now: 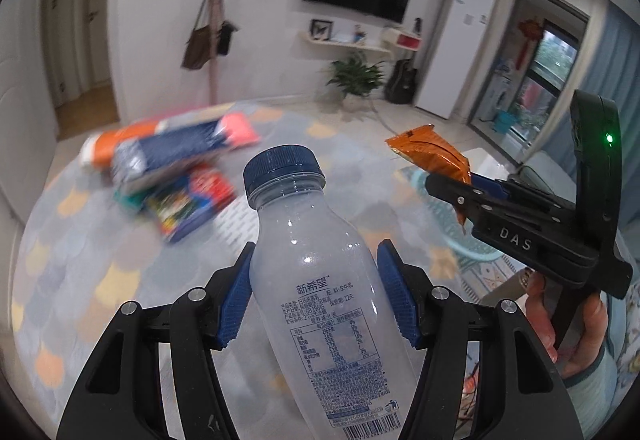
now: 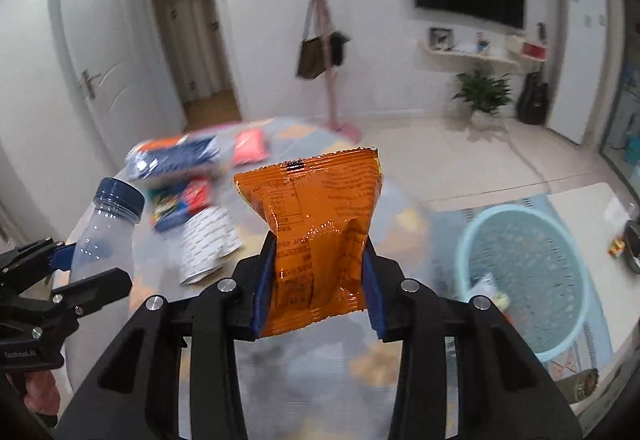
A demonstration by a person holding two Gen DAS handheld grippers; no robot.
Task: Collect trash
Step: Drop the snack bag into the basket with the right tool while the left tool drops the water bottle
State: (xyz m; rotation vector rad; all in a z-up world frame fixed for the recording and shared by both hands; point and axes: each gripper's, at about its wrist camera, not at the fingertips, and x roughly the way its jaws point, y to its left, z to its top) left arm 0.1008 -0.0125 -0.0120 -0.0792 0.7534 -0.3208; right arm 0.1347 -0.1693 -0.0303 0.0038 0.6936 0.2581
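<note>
My left gripper [image 1: 316, 296] is shut on a clear plastic bottle [image 1: 320, 292] with a dark blue cap, held up above the round table; the bottle also shows in the right wrist view [image 2: 106, 240]. My right gripper [image 2: 318, 280] is shut on an orange snack packet [image 2: 316, 228], held upright above the table; the packet also shows in the left wrist view [image 1: 434, 154]. A light blue mesh basket [image 2: 524, 272] stands on the floor to the right, with a few scraps inside.
Several snack packets and boxes [image 1: 176, 160] lie blurred on the round patterned table [image 1: 80, 260]; they also show in the right wrist view [image 2: 184, 176]. A pink coat stand [image 2: 332, 80], a plant [image 2: 482, 92], a guitar and a fridge stand along the far wall.
</note>
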